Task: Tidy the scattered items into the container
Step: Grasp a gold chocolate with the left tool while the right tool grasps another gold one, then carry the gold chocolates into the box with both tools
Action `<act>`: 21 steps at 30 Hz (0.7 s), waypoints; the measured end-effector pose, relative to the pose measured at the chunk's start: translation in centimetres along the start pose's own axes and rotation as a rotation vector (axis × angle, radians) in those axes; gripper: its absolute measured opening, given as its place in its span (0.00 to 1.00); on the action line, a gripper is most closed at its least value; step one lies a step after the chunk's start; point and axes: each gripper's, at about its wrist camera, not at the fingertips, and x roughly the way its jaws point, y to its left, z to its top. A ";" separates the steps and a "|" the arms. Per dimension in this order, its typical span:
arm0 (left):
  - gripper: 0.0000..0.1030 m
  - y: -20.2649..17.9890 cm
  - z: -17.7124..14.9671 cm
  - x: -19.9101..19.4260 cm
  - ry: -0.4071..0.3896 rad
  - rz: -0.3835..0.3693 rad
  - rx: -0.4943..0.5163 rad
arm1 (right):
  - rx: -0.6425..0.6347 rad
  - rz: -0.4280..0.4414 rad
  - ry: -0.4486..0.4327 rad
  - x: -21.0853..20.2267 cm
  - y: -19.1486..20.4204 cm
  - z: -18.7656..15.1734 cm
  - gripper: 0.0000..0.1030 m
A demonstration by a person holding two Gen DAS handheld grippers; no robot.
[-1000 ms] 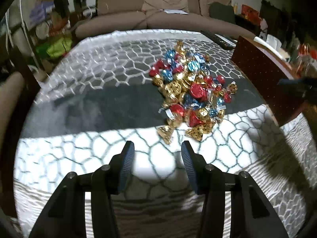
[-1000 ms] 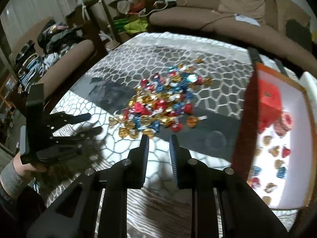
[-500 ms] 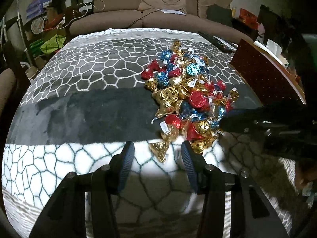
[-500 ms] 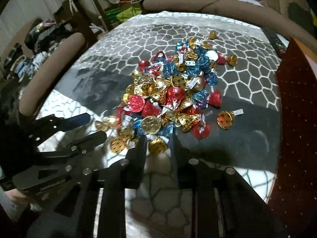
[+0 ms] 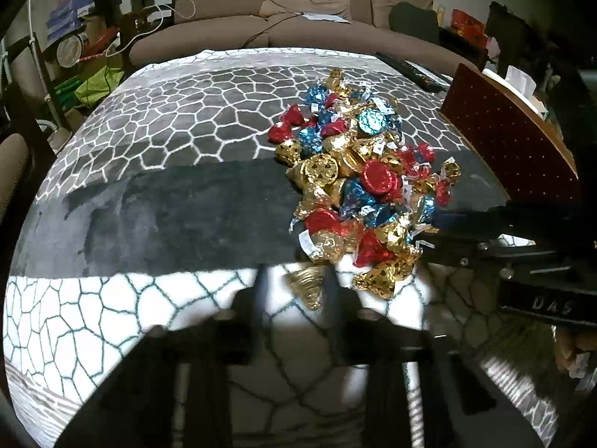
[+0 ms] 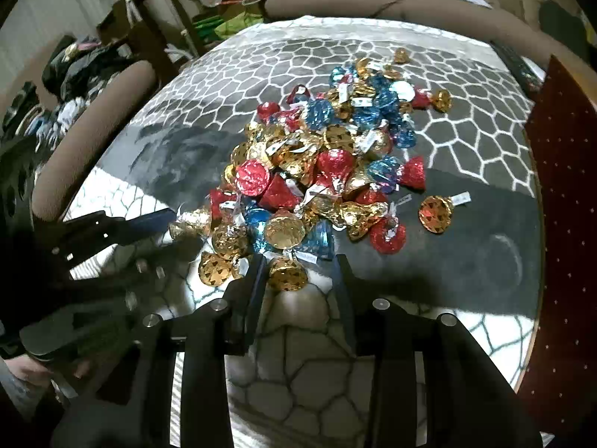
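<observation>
A pile of foil-wrapped candies [image 5: 358,183] [image 6: 317,164], gold, red and blue, lies on a honeycomb-patterned blanket [image 5: 179,119]. The dark red dotted box [image 5: 503,138] [image 6: 563,224] stands to the pile's right. At the pile's near edge my left gripper [image 5: 294,287] is blurred and has closed on a gold candy [image 5: 306,285]. The right wrist view shows it entering from the left [image 6: 168,231]. My right gripper [image 6: 298,276] is down at the pile's near edge and its jaws are opening. Another gold candy [image 6: 287,274] lies between them against the left finger, and the right finger stands apart from it.
A brown sofa [image 5: 298,7] runs along the far side, with a remote control [image 5: 414,71] at the blanket's far right. A padded chair arm [image 6: 89,142] and cluttered shelves are to the left. One gold candy [image 6: 434,212] lies apart near the box.
The left gripper's jaws have closed in on the gold candy. The right gripper came down to the pile's near edge, and its jaws have widened.
</observation>
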 end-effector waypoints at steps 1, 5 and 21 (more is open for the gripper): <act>0.21 0.1 0.0 -0.1 0.000 -0.007 -0.009 | -0.017 -0.006 0.001 0.1 0.1 0.0 0.34; 0.21 0.4 0.1 -0.4 -0.005 -0.021 -0.028 | -0.067 -0.012 -0.002 0.2 0.3 0.0 0.20; 0.21 -5.9 3.7 -7.3 -0.189 -0.185 -0.022 | -0.022 -0.025 -0.160 -13.6 -3.8 1.2 0.20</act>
